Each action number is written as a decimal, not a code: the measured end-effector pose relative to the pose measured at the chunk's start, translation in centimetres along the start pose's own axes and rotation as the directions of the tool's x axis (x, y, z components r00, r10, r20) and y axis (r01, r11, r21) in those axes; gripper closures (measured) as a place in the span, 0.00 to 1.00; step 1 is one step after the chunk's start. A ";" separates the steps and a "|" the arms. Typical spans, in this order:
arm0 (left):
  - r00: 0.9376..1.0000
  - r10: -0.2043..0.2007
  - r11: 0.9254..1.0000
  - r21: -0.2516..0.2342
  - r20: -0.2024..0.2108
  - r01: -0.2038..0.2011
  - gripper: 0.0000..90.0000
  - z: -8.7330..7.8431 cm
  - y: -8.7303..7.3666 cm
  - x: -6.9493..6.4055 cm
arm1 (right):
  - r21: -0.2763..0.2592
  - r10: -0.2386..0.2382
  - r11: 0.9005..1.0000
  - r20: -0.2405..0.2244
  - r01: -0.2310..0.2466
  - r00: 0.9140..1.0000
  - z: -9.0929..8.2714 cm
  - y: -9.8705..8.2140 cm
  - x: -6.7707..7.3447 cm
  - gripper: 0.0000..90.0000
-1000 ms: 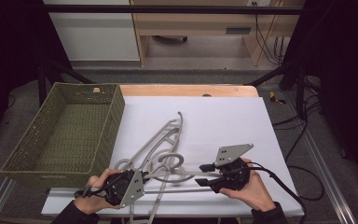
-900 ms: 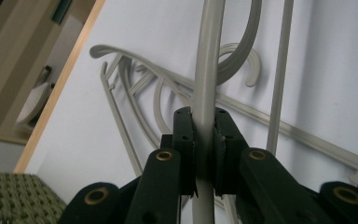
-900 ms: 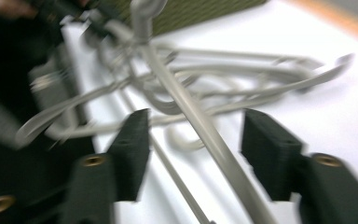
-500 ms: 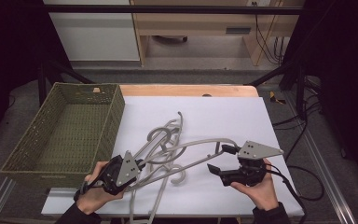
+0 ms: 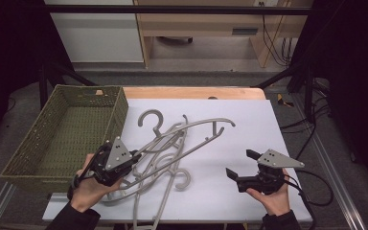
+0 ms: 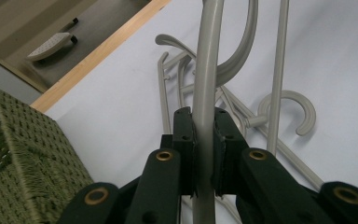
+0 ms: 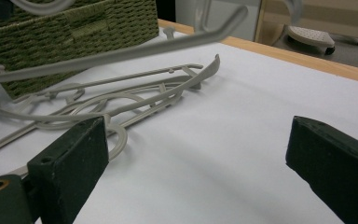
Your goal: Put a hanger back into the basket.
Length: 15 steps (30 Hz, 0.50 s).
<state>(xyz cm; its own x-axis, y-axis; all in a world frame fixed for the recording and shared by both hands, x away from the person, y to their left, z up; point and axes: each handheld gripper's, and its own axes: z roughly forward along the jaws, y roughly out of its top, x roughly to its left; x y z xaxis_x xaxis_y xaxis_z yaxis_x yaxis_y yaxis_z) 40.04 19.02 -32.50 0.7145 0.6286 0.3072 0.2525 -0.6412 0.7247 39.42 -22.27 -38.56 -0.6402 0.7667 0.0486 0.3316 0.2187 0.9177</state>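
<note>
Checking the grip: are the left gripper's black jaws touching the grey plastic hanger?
Touching. The left gripper view shows the left gripper clamping the grey plastic hanger on both sides.

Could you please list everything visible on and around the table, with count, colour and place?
Hangers: several, exact count unclear, grey plastic, tangled in a pile on the white sheet beside the basket; one is lifted at one end.
Basket: one, green woven, left side of the table, nothing visible inside.
White sheet: one, covers the tabletop.
Table: one, light wood edge at the far side.
Cables: several, black, on the floor beyond the table at the right.
Left gripper: one, black, shut on the bar of the lifted hanger.
Right gripper: one, black, jaws wide open after just opening, nothing between them, over the sheet at the right.
</note>
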 end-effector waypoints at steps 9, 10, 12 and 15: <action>1.000 -0.013 1.000 -0.006 -0.025 0.013 0.91 -2.2 1.6 2.8 | -0.009 0.030 1.000 0.034 -0.030 0.999 -0.1 -0.5 -0.7 0.06; 0.999 -0.012 1.000 -0.004 -0.031 0.011 0.91 -2.6 1.7 3.3 | -0.009 0.033 0.999 0.036 -0.033 0.999 -0.1 -0.5 -0.7 0.06; 0.999 -0.011 1.000 0.000 -0.046 0.011 0.91 -3.1 1.9 4.2 | -0.008 0.036 0.999 0.037 -0.036 0.999 -0.1 -0.5 -0.8 0.06; 0.998 -0.018 1.000 0.002 -0.058 0.018 0.91 -3.7 1.8 5.7 | -0.008 0.031 0.999 0.037 -0.031 0.999 -0.2 -0.6 -0.8 0.05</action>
<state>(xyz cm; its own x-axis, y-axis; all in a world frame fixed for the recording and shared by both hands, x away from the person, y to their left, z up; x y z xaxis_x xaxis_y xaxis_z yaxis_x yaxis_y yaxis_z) 42.15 23.07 -27.11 0.6709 0.6646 0.3290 0.2670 -0.6303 0.7290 39.60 -23.10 -39.04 -0.6034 0.7950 0.0625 0.3454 0.1899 0.9191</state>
